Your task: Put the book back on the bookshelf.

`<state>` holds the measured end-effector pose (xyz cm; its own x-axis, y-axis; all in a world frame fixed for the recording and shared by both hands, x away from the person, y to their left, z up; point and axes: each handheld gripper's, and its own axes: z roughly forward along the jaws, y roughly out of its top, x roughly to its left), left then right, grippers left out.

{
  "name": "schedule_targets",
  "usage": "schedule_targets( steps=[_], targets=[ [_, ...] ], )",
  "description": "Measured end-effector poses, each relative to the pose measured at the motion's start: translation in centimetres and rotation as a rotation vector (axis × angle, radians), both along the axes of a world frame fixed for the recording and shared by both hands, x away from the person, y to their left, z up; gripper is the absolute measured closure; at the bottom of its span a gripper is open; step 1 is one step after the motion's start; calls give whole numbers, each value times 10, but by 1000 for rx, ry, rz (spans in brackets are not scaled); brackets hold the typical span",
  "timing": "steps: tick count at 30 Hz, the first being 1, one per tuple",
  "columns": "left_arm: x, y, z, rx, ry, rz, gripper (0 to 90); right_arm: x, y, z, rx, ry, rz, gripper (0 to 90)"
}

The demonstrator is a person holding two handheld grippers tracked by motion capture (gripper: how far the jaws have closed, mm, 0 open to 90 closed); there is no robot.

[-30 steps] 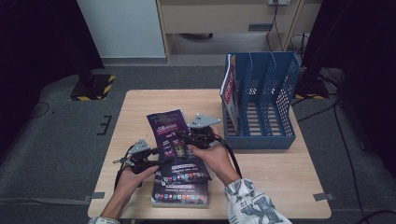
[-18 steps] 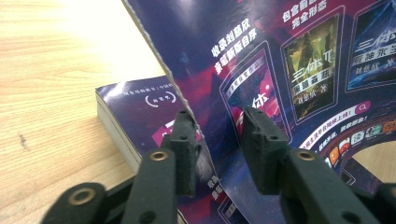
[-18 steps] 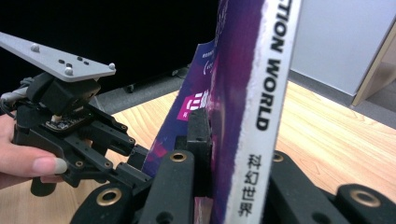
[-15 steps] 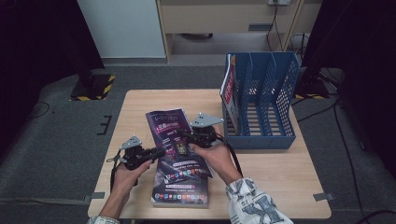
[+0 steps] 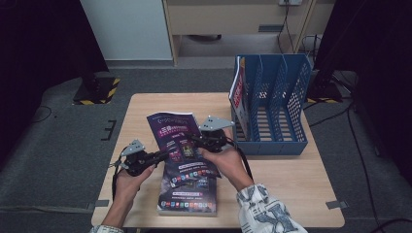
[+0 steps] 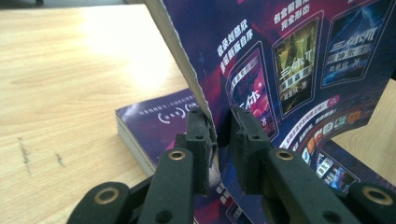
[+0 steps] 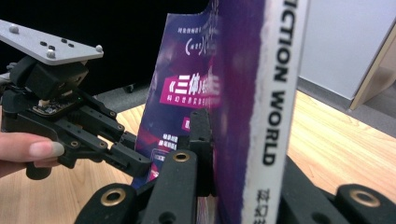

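**A:** Where are you at? Nearest you, one purple magazine (image 5: 187,196) lies flat on the desk (image 5: 291,189).

**B:** Yep. Above it, your left hand-held gripper (image 5: 158,156) has just been closing and now pinches the raised magazine (image 5: 176,138) at its left edge, and your right hand-held gripper (image 5: 197,141) is clamped on its spine side.

**A:** So it's lifted, not filed?

**B:** Right. You'd guess it's headed to the blue file rack (image 5: 272,109) farther back, where one magazine (image 5: 237,92) already stands in the leftmost slot.
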<state>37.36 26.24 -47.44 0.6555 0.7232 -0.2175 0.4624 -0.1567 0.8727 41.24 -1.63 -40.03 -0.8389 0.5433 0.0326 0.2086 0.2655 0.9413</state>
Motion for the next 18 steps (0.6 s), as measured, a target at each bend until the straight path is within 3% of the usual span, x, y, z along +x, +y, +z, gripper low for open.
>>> schedule_targets(
  steps=[12, 18],
  targets=[
    [-5, 9, 17, -2, -74, 43, 796, -4, -1, 5, 31, -16, 10, 826],
    [-4, 11, 18, 1, -76, 38, 803, -4, -1, 6, 32, -19, 29, 823]
  ],
)
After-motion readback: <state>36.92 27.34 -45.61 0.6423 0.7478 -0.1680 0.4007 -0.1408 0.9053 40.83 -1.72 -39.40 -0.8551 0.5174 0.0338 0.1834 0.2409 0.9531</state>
